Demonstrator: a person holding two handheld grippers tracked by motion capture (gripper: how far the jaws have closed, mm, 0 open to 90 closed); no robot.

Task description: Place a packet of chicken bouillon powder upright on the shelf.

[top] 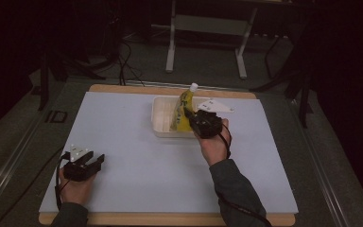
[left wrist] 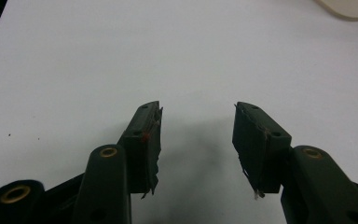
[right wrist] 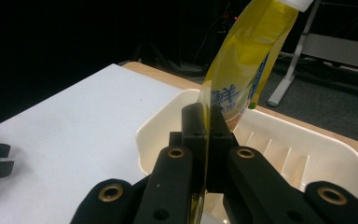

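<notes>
Midway, by the look of it: right gripper (top: 194, 117) clamped tight on the flat lower edge of a yellow pouch (top: 184, 112), jaws pressed fully together with the plastic pinched between them, as seen close up in the right gripper view (right wrist: 207, 140). Pouch (right wrist: 247, 60) held upright with its white cap (top: 194, 87) at the top, standing in or just above the cream tray (top: 163, 125) at the far middle of the table (top: 137, 156); cannot tell whether its bottom touches the tray floor. Cannot tell either whether going in or coming out, so either a release into the tray or a lift clear of it probably left to do. Left gripper (top: 90, 161) idle at the near left, well apart from the tray, jaws spread wide over bare white surface and holding nothing (left wrist: 196, 135). Counted: one pouch, one cap, one tray (right wrist: 307, 154), two grippers, one table.
</notes>
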